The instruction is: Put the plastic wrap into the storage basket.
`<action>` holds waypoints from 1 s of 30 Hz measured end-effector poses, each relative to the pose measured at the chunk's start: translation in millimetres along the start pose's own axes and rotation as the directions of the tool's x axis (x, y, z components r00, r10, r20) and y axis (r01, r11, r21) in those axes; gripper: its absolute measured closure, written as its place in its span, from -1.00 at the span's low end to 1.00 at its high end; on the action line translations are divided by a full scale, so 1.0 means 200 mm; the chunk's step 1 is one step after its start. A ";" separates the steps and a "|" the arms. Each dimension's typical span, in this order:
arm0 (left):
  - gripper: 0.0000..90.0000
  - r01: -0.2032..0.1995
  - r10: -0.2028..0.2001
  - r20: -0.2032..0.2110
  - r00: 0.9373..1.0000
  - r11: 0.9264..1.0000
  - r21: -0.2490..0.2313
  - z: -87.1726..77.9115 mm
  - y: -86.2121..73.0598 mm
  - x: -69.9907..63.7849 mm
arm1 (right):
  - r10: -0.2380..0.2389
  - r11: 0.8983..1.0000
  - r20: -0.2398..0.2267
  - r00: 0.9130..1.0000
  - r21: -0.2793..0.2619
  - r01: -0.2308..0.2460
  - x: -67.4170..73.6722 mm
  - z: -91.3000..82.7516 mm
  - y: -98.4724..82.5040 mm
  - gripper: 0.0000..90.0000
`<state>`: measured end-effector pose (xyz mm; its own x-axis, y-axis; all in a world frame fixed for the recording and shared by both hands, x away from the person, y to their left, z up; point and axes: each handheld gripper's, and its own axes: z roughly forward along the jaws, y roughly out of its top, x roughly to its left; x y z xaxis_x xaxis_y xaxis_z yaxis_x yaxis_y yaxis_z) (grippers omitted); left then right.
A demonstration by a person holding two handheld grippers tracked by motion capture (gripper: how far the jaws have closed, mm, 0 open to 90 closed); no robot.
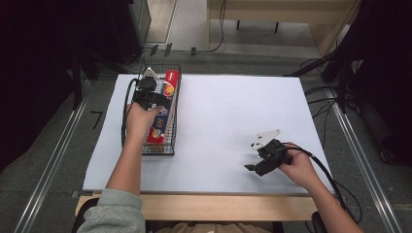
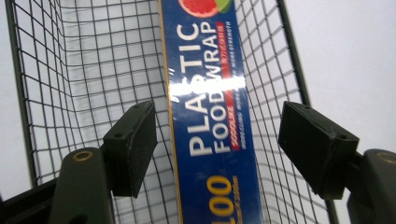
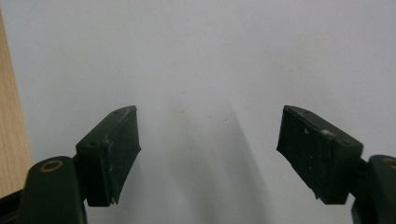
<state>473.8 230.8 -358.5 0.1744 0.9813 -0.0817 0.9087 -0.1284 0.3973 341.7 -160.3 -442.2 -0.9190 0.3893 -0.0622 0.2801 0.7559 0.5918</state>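
Plastic food wrap box [image 2: 212, 121], long, blue with red and white print, lies lengthwise in a black wire basket [image 1: 171, 145] at the left side of the table [image 1: 233, 121], toward the basket's right wall. Left gripper [image 2: 219, 140] hangs just above the box; in the left gripper view both jaws stand apart on either side of it, pads clear of the cardboard, nothing clamped. Basket mesh visible left and right of the box. White sheet covers the table; bare wood edge along the near side. Right gripper [image 1: 256, 162] sits well apart, at the right near part of the table, jaws wide open over bare white surface, holding nothing.
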 end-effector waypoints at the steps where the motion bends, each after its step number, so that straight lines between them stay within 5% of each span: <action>1: -0.37 -0.007 0.007 0.015 1.000 1.000 0.001 -0.02 0.00 0.00 | -0.002 1.000 0.000 1.000 -0.001 0.002 0.00 0.00 0.00 -0.52; 7: -0.38 -0.074 0.075 0.056 0.996 0.997 -0.028 -0.12 -0.07 -0.06 | 0.000 1.000 0.000 1.000 0.001 0.000 0.00 0.00 0.00 -0.52; 18: -0.39 -0.186 0.196 0.184 0.963 0.980 -0.070 -0.22 -0.22 -0.15 | 0.002 1.000 -0.003 1.000 0.002 -0.002 0.00 0.00 0.00 -0.52; 25: -0.39 -0.305 0.327 0.199 0.924 0.943 -0.133 -0.24 -0.33 -0.23 | 0.012 1.000 -0.017 1.000 -0.005 -0.012 0.00 0.00 0.00 -0.52; 27: -0.40 -0.340 0.368 0.230 0.901 0.928 -0.151 -0.23 -0.37 -0.26 | 0.012 1.000 -0.019 1.000 -0.007 -0.012 0.00 0.01 0.00 -0.52; 30: -0.40 -0.377 0.407 0.252 0.878 0.912 -0.161 -0.21 -0.43 -0.29 | 0.012 1.000 -0.024 1.000 -0.007 -0.012 0.00 0.01 0.00 -0.52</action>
<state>370.3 190.0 -349.1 0.6187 0.7729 -0.1408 0.7021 -0.4635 0.5406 342.4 -159.6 -443.5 -0.9220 0.3855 -0.0354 0.2895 0.7472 0.5983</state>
